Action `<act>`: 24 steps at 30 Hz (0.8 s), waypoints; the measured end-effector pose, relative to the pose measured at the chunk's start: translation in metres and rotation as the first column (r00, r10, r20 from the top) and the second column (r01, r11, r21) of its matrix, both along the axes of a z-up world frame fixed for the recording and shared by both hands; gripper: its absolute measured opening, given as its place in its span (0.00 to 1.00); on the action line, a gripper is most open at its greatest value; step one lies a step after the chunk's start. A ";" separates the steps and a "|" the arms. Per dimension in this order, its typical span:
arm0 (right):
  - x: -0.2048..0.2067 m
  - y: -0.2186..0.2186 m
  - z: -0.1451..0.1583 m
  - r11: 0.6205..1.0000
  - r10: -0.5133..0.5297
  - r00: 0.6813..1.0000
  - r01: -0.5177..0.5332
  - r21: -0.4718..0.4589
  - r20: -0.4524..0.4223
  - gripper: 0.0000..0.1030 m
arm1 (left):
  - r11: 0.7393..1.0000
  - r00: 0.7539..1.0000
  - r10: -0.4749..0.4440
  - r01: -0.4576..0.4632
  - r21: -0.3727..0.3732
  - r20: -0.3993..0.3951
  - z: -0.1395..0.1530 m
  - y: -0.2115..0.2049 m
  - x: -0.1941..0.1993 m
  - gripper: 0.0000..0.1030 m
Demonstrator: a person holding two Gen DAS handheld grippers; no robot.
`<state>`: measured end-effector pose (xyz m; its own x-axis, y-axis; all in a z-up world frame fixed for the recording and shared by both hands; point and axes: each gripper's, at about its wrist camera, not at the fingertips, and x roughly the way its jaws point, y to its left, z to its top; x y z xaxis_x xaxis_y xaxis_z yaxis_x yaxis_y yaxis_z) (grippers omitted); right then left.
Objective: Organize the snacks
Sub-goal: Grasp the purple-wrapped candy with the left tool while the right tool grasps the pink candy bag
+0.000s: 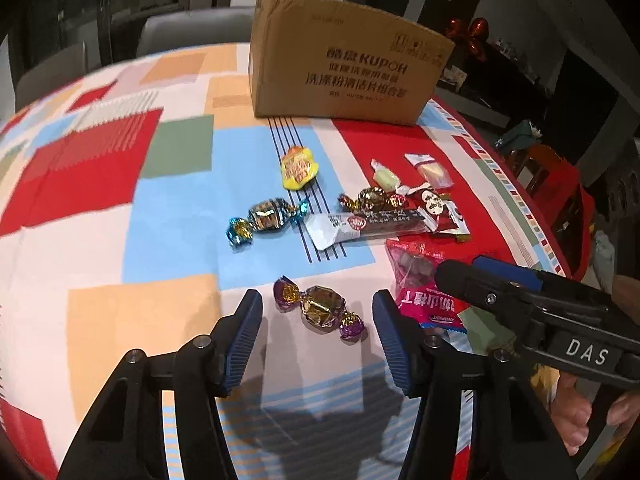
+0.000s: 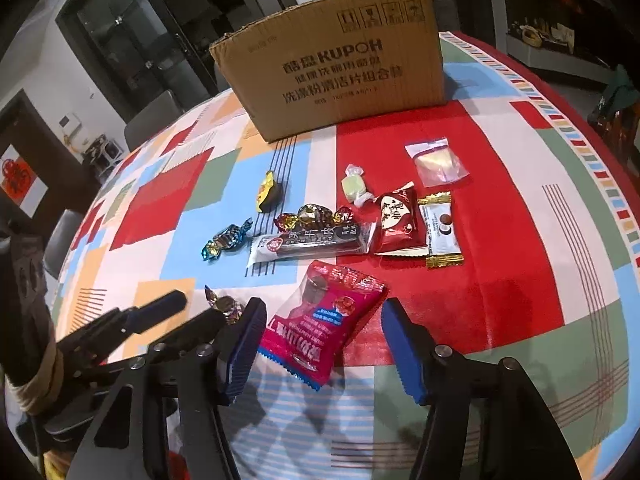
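A gold candy with purple twisted ends (image 1: 320, 310) lies on the patchwork tablecloth between the fingers of my left gripper (image 1: 318, 296); the pads stand apart from it, open. A pink snack packet (image 2: 324, 324) lies between the fingers of my right gripper (image 2: 325, 304), which is open too, with the right pad clear of the packet. The brown cardboard box (image 2: 340, 80) stands upright at the back of the table. The gold candy (image 2: 226, 304) also shows in the right wrist view, partly hidden behind the left gripper's finger.
Several more snacks lie between the grippers and the box: a yellow jelly cup (image 1: 298, 168), a blue-ended candy (image 1: 266, 218), a long dark bar (image 2: 312, 246), a red packet (image 2: 396, 220), a clear bag (image 2: 436, 164). The table's edge curves close on the right.
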<state>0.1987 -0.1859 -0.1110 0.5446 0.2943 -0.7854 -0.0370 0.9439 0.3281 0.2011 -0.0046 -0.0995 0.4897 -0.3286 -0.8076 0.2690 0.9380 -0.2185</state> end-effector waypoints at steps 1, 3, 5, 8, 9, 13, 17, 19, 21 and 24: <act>0.001 0.001 -0.001 1.000 0.001 1.000 -0.001 0.000 -0.002 0.59 | 1.000 1.000 0.002 -0.002 -0.003 -0.008 -0.002 0.000 0.002 0.53; 0.003 0.002 -0.004 1.000 0.001 1.000 -0.001 0.001 -0.009 0.58 | 1.000 1.000 0.006 -0.006 -0.012 -0.020 -0.007 -0.001 0.005 0.52; 0.006 0.004 -0.008 1.000 0.003 1.000 -0.003 0.005 -0.022 0.56 | 1.000 1.000 0.009 -0.009 -0.007 -0.024 -0.010 -0.002 0.008 0.48; 0.010 0.006 -0.013 1.000 0.001 0.999 -0.001 0.011 -0.041 0.56 | 1.000 0.999 0.015 -0.015 -0.004 -0.033 -0.014 -0.002 0.012 0.44; 0.011 0.006 -0.014 1.000 0.002 0.999 -0.002 0.007 -0.045 0.56 | 1.000 0.999 0.015 -0.015 -0.005 -0.038 -0.016 -0.002 0.013 0.43; 0.014 0.010 -0.019 1.000 0.009 0.998 -0.008 0.002 -0.059 0.54 | 1.000 0.999 0.015 -0.015 -0.009 -0.032 -0.016 0.000 0.014 0.39; 0.017 0.015 -0.022 1.000 0.018 0.998 -0.019 -0.020 -0.062 0.52 | 1.000 1.000 0.001 -0.001 -0.026 -0.016 -0.013 0.002 0.010 0.28; 0.018 0.020 -0.022 0.999 0.029 0.998 -0.032 -0.038 -0.058 0.51 | 1.000 1.000 0.001 -0.001 -0.019 -0.013 -0.012 0.002 0.009 0.27; 0.018 0.022 -0.021 0.998 0.034 0.998 -0.037 -0.053 -0.055 0.48 | 1.000 1.000 0.009 -0.009 -0.029 -0.015 -0.012 0.005 0.009 0.27; 0.017 0.024 -0.022 0.996 0.050 0.998 -0.053 -0.072 -0.043 0.39 | 0.999 1.000 0.018 -0.019 -0.032 -0.010 -0.010 0.007 0.008 0.27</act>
